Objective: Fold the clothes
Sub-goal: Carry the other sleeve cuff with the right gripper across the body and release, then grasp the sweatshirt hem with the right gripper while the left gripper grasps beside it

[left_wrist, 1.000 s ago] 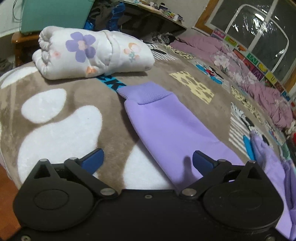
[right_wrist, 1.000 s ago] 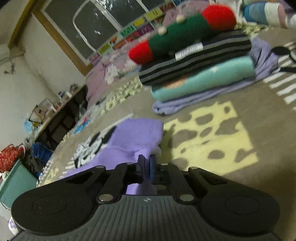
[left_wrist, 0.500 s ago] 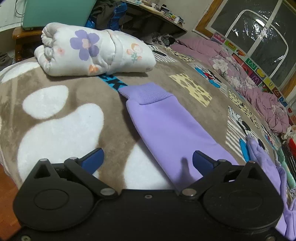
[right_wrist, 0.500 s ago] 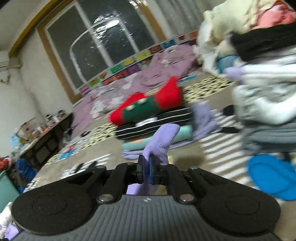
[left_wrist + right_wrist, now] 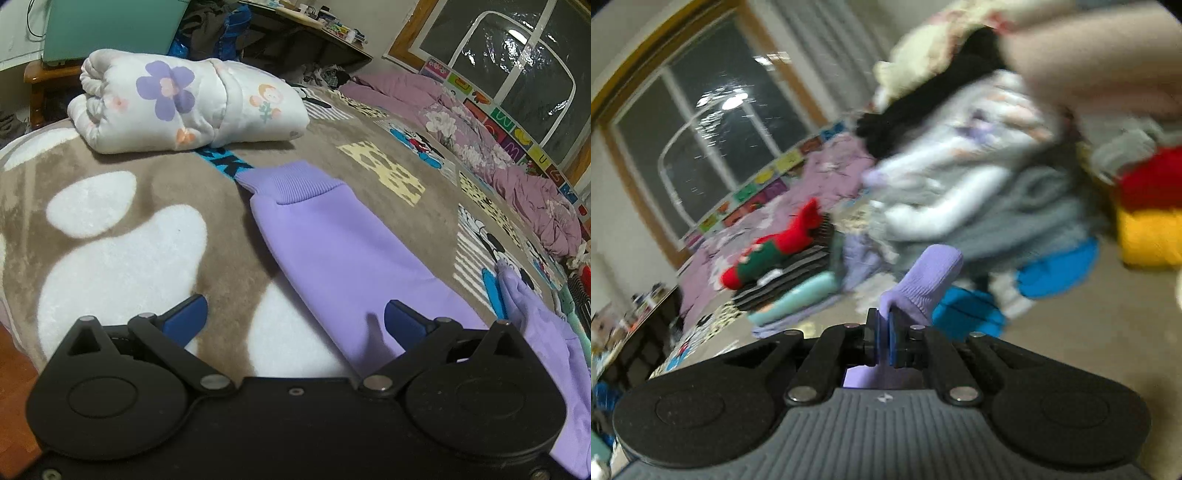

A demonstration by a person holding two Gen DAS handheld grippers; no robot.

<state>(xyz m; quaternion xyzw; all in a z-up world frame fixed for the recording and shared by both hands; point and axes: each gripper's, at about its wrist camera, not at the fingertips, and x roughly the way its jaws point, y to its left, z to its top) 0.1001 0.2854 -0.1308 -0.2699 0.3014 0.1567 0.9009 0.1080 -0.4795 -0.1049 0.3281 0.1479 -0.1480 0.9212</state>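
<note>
A lilac sweatshirt sleeve (image 5: 332, 251) lies flat on the brown patterned blanket (image 5: 122, 258), its ribbed cuff (image 5: 291, 182) pointing away. My left gripper (image 5: 293, 319) is open just above the blanket, its right finger over the sleeve's near part, holding nothing. My right gripper (image 5: 884, 338) is shut on the other lilac ribbed cuff (image 5: 929, 284) and holds it lifted in the air. More lilac fabric (image 5: 535, 314) is bunched at the right of the left wrist view.
A rolled white flowered quilt (image 5: 184, 103) lies beyond the cuff. A stack of folded clothes (image 5: 790, 266) with a red and green item on top sits on the bed. A big blurred heap of clothes (image 5: 997, 177) fills the right. Pink bedding (image 5: 498, 147) lies under the window.
My right gripper has lifted the lilac cuff off the blanket and swung right toward the clothes heap. My left gripper has stayed open, shifting only slightly.
</note>
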